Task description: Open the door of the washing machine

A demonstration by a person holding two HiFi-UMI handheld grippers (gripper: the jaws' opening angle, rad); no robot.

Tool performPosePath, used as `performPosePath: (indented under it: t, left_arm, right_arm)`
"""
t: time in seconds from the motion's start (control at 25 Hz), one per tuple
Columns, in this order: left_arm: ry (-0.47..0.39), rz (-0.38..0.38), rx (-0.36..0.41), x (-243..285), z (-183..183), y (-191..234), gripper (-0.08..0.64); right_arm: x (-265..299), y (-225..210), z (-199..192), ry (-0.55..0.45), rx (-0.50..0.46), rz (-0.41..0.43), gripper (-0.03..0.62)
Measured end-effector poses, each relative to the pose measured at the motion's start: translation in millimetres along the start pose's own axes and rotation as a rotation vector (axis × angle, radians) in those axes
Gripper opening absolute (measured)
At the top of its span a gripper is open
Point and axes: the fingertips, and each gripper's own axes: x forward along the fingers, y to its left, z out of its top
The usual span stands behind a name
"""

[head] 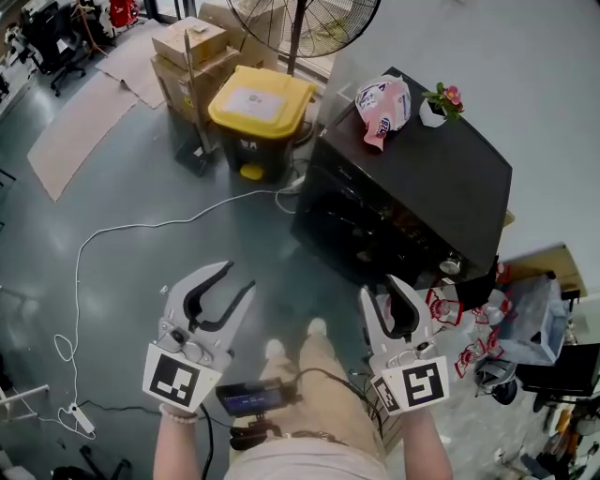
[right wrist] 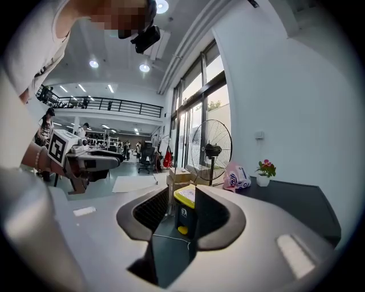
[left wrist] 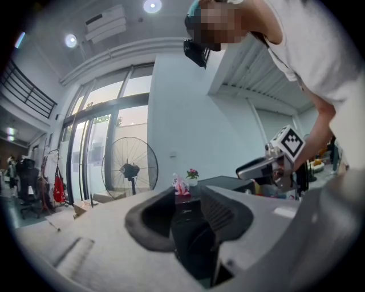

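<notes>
The black washing machine [head: 427, 173] stands ahead and to the right, its dark glossy front [head: 361, 225] facing me. I cannot make out the door's outline there. A pink bag [head: 382, 108] and a small potted flower [head: 437, 101] rest on its top. My left gripper [head: 236, 277] is open and empty, held over the floor left of the machine. In the left gripper view the machine [left wrist: 187, 225] shows between the jaws. My right gripper [head: 380, 289] is open and empty too, just short of the machine's near corner. Neither gripper touches the machine.
A yellow-lidded bin [head: 258, 112], cardboard boxes [head: 192, 56] and a standing fan [head: 298, 28] are behind and to the left of the machine. A white cable [head: 141, 228] runs across the floor. Red-and-white packs [head: 469, 328] and a plastic container [head: 530, 319] crowd the machine's right side.
</notes>
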Motion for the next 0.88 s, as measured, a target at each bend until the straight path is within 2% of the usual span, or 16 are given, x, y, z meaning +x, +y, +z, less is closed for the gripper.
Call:
performPosePath:
  t: [0.32,0.56,0.88]
  left_arm:
    - [-0.009,-0.05,0.038,35,-12,-1,0.138]
    - [0.001,-0.039,0.052,62,-25,5,0.181]
    - [0.018,-0.092,0.042,105,-57,1,0.175]
  right_arm:
    - [22,-19,-9,-0.003,0.016,0.04,0.135]
    - [39,-32,-21,0.019,0.01,0.075,0.141]
    - [59,-61,-42,0.044,-0.019,0.067,0.141]
